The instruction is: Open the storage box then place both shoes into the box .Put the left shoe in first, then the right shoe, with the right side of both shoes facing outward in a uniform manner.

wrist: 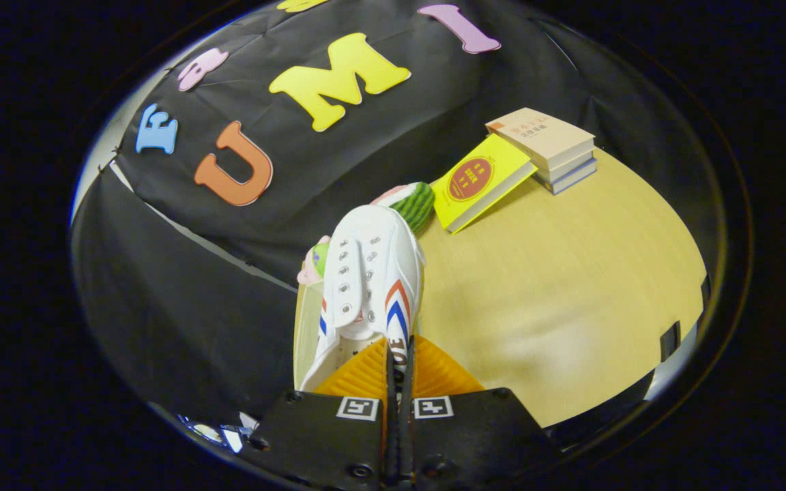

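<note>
- Gripper (398, 354): the two fingers stand nearly closed, with only a thin gap between them, and they are clamped on the heel edge of a shoe. Both fingers press on the shoe's collar, one from each side.
- Shoe (372, 273): a white lace-up sneaker with red and blue chevron stripes on its side panel. It is held between the fingers by the rear collar and extends straight ahead of them, toe pointing away. The eyelet rows are visible; no laces can be made out. Lettering near the heel is partly hidden by the fingers.
- Which shoe of the pair this is cannot be told from this view.
- Counter (557, 293): a light wood-grain surface lying to the right of and beyond the shoe. Whether the shoe's sole touches it cannot be told.
- Watermelon-slice toy (415, 203): green striped rind with a pink face, just beyond the shoe's toe.
- Small pink and green object (316, 262): just beside the shoe on its left, at the counter's edge; its kind cannot be told.
- Yellow book (480, 183): propped at a tilt, its upper edge leaning on a stack of books.
- Stack of books (548, 146): lying flat on the counter, well beyond the fingers.
</note>
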Demonstrator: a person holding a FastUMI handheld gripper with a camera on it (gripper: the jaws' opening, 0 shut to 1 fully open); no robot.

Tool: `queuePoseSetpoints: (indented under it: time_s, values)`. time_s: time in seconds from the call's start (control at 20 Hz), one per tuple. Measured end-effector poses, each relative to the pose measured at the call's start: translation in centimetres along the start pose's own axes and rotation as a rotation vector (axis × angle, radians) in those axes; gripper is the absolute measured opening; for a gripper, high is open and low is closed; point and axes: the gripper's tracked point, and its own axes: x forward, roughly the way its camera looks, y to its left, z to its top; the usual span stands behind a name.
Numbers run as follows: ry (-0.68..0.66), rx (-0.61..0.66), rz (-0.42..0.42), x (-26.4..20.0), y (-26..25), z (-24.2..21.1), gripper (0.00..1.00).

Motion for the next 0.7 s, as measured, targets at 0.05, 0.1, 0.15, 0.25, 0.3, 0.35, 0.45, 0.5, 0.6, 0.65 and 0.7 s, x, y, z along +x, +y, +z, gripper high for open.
queuePoseSetpoints:
  time_s: [0.05,0.1,0.15,0.25,0.3,0.35,0.45,0.5,0.6,0.65,0.7]
  values:
    - [-0.002,0.01,0.005,0.1,1.3,-0.3,0.06]
    - [0.013,0.014,0.017,0.7,2.5,-1.3,0.05]
    - [0.02,0.027,0.034,1.2,3.6,-2.2,0.05]
    - [0.023,0.067,0.067,2.5,5.5,-3.7,0.05]
    - [0.018,0.064,0.067,3.2,6.2,-4.0,0.05]
    - [-0.005,0.053,0.047,3.7,6.4,-4.3,0.05]
    - [-0.037,0.004,0.001,5.1,6.5,-4.9,0.05]
    - [-0.046,-0.01,-0.008,5.6,6.7,-5.2,0.05]
    - [-0.049,-0.033,-0.012,6.7,7.2,-5.8,0.06]
    - [-0.047,-0.045,-0.018,7.2,7.2,-6.0,0.06]
    - [-0.052,-0.058,-0.022,8.4,7.0,-6.3,0.05]
